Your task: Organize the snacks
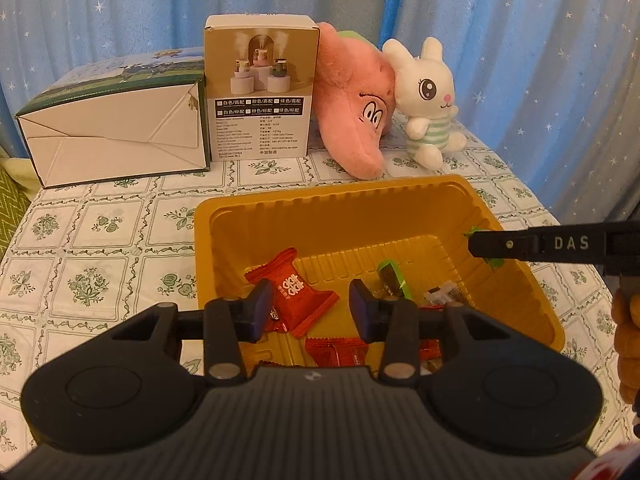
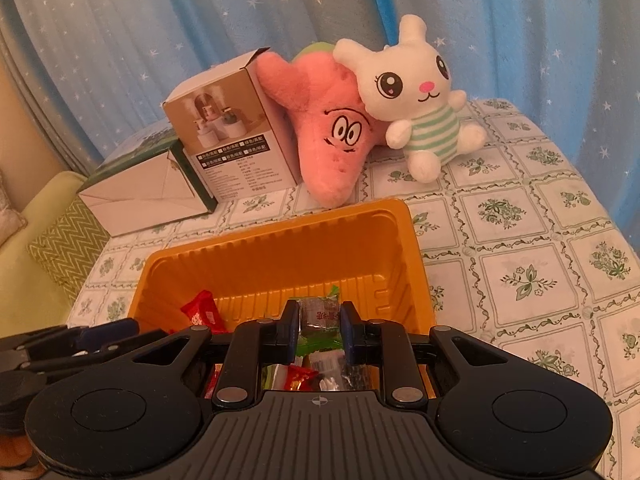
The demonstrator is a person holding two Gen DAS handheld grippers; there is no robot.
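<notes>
Left wrist view: left gripper (image 1: 310, 308) hangs over the yellow tray (image 1: 280, 216), jaws parted with nothing between the pads; a red snack packet (image 1: 298, 292) lies on the tray floor right below the gap, looks dropped rather than held. More red wrappers sit nearer the camera, a green-ended packet (image 1: 394, 280) further right. Right gripper (image 1: 486, 245) pokes in from the right over the tray's far-right wall, a scrap of green wrapper visible at its tip. Right wrist view: right gripper (image 2: 319, 330) is clamped on a green-wrapped snack (image 2: 320, 316), held above the tray (image 2: 260, 248) interior, probably so it drops in with the rest. Red packet (image 2: 202, 312) lies in the tray at left. Boxes and two plush toys sit behind on the tablecloth (image 2: 520, 248), clear of the work.
</notes>
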